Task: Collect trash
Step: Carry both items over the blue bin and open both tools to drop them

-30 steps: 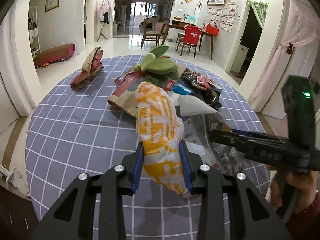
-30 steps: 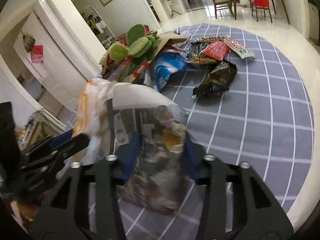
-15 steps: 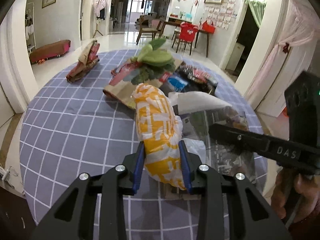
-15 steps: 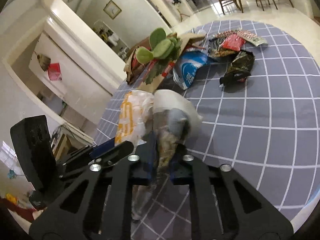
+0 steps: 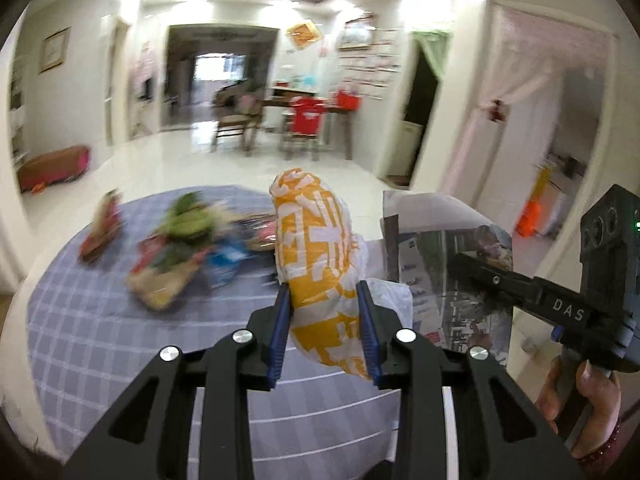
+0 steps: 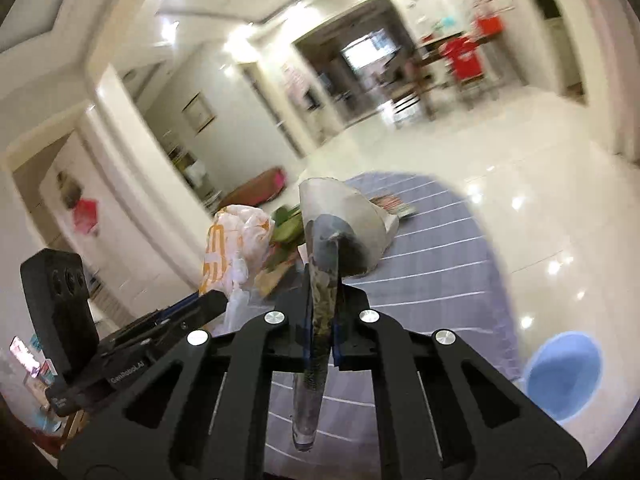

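Left wrist view shows the left gripper (image 5: 324,328) with its jaws clamped narrow on an orange-and-white bag (image 5: 316,256), the blue pads pressing both sides of its lower half while the top bulges up past them. Just to the bag's right, the right gripper (image 5: 464,262) comes in from the side, held by a hand (image 5: 580,396), pinching a printed wrapper (image 5: 440,264) that stands up like a flat sheet. Over in the right wrist view, the right gripper (image 6: 322,320) has its jaws all but closed on that wrapper (image 6: 320,312), seen edge-on here, one end flaring above the pads and the other hanging below. Both pieces look clear of the bench (image 5: 100,332), which carries a checked blue cloth.

Beyond the bag on the bench, a blurred pile (image 5: 180,256) of green leaves and coloured packets waits, so I'd say the task is well short of done. A round blue bin (image 6: 562,376) shows on the floor, beside the bench edge and to the right of the wrapper; that looks like the likely drop spot, though I can't be sure.

To do this carry well: keep both grips firm, as the wrapper is thin and slippery and could slide out, and the bag is soft and could sag through. Keep the two loads apart so the grippers don't knock, get each right over the bin mouth, and only then let go, one at a time.
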